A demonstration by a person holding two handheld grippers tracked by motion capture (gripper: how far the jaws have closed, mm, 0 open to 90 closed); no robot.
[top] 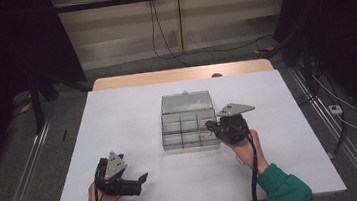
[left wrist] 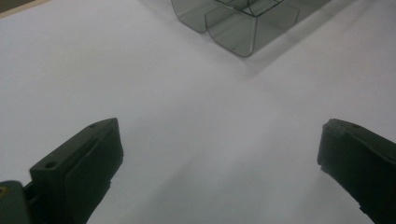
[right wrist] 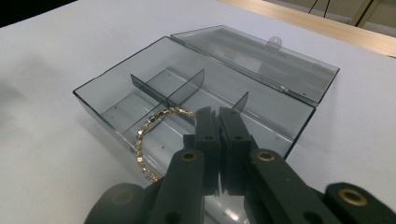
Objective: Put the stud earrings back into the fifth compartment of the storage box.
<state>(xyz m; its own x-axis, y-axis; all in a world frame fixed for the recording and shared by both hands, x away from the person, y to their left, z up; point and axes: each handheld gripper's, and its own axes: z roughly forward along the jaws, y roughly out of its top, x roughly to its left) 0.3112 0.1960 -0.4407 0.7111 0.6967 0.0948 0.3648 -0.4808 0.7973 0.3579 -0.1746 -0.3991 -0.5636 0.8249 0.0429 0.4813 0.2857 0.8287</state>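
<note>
Left hand-held gripper [top: 135, 181] agape, right [top: 213, 126] clamped.

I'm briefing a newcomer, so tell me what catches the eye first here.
A smoky clear box with its lid open sits mid-table, split into compartments. The right gripper, jaws closed, holds a gold bracelet that arcs over the box's near compartments. The left gripper waits open over the bare white table nearer the person.

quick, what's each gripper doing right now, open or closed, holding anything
Left gripper: open, holding nothing, over the bare white table.
Right gripper: closed on the gold bracelet, over the open clear box.
</note>
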